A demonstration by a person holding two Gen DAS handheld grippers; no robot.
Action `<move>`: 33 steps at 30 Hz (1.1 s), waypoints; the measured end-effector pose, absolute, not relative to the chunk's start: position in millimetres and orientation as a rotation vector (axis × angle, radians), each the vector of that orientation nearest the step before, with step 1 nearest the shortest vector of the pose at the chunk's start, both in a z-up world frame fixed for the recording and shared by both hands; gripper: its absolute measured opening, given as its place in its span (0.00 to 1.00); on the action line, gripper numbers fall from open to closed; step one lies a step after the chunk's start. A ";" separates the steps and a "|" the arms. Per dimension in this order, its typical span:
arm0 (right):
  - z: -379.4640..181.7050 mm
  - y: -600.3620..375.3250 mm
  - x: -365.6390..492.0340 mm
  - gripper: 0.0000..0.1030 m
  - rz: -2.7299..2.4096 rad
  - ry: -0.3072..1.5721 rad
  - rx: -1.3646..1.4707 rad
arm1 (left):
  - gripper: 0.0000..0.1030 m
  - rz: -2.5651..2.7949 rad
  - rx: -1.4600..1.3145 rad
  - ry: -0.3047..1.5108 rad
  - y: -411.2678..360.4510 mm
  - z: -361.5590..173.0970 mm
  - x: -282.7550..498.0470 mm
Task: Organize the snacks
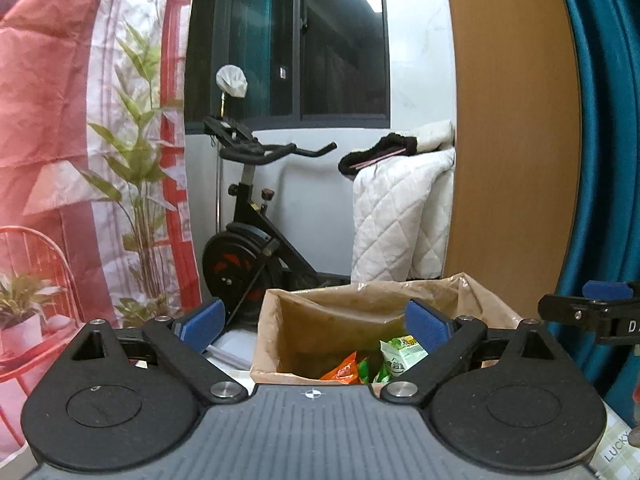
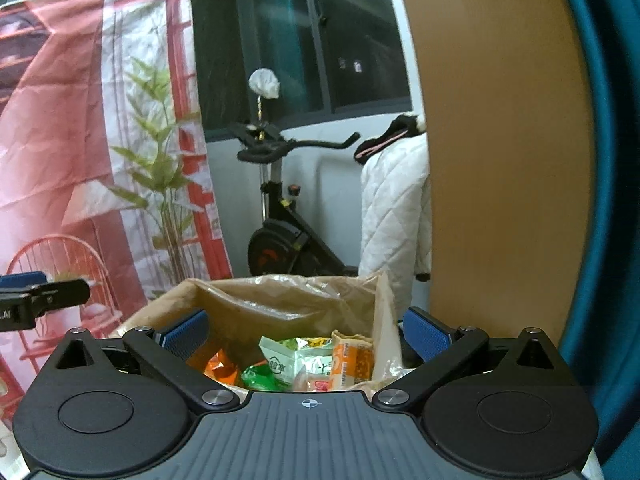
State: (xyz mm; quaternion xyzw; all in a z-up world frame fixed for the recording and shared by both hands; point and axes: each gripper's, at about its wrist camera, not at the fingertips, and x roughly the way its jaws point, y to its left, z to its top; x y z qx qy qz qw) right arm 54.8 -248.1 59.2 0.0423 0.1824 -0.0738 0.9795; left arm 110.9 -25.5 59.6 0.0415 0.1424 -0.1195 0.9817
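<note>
A brown paper bag (image 1: 320,312) (image 2: 280,292) stands open in front of both grippers. Inside lie several snack packets: an orange one (image 1: 342,370) (image 2: 218,366), green ones (image 1: 396,354) (image 2: 260,378), a pale green one (image 2: 298,354) and an orange-and-tan one (image 2: 354,360). My left gripper (image 1: 314,326) is open, its blue pads wide apart with nothing between them. My right gripper (image 2: 306,336) is open too, above the near side of the bag, holding nothing. A finger of the right gripper (image 1: 592,306) shows at the right edge of the left wrist view. A finger of the left gripper (image 2: 40,292) shows at the left edge of the right wrist view.
Behind the bag stand an exercise bike (image 1: 248,248) (image 2: 280,240) and a white quilted cover (image 1: 400,216) (image 2: 394,208). A red-and-white printed backdrop (image 1: 80,140) (image 2: 80,140) hangs on the left. A wooden panel (image 1: 512,140) (image 2: 500,140) and a teal curtain (image 1: 608,120) stand on the right. A checked tablecloth (image 1: 616,448) shows at the lower right.
</note>
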 end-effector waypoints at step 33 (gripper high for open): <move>94.0 -211.9 -15.3 1.00 -0.190 0.315 0.035 | 0.96 -0.234 0.035 0.222 -27.8 79.3 49.9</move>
